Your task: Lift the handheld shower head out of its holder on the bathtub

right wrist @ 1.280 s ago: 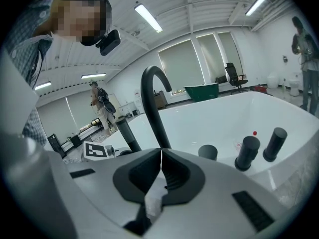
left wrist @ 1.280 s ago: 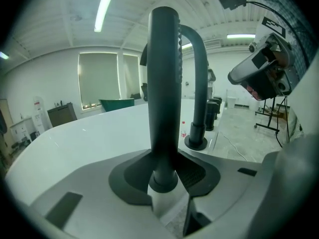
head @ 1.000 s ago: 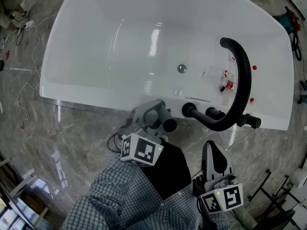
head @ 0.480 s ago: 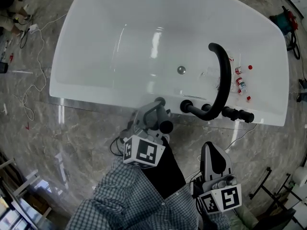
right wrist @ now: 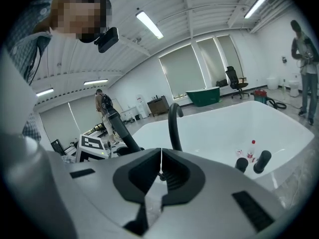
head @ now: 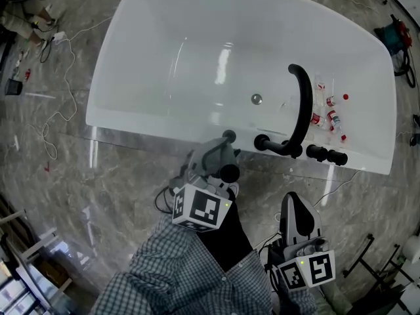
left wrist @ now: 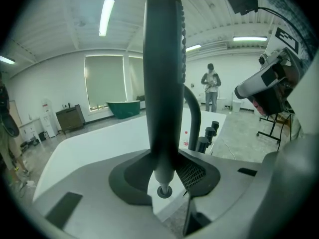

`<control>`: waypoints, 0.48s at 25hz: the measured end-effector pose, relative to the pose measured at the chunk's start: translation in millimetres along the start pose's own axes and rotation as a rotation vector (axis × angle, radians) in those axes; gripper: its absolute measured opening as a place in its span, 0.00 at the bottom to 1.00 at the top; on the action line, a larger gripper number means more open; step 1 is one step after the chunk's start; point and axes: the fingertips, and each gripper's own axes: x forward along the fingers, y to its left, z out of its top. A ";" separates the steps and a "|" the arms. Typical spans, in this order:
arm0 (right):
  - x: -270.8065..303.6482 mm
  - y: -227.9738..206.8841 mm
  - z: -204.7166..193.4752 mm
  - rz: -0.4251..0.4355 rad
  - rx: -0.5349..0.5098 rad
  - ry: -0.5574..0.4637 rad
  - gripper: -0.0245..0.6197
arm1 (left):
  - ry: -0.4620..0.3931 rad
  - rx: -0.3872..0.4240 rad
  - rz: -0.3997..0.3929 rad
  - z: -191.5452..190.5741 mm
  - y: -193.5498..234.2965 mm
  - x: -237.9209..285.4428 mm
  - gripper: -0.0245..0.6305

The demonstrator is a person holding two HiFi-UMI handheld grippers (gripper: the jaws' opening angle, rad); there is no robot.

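Lifting the shower head
Left gripper (head: 218, 155) squeezes the shower head (left wrist: 163, 73); right gripper (right wrist: 160, 163) is closed, empty. Next, I think: raise it clear.

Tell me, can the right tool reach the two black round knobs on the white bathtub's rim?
Probably yes. The right tool hangs on the near side of the two black round knobs, and nothing shows between them. Its jaws are shut and empty, so they must open first.
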 end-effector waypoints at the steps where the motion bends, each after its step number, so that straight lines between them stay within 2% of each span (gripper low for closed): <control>1: -2.5 2.8 3.5 0.002 0.000 -0.005 0.07 | -0.001 0.001 0.001 4.3 -0.2 -5.7 0.23; 12: -37.9 32.3 33.0 0.005 -0.035 -0.055 0.07 | -0.001 -0.013 0.006 32.6 -12.2 -65.4 0.23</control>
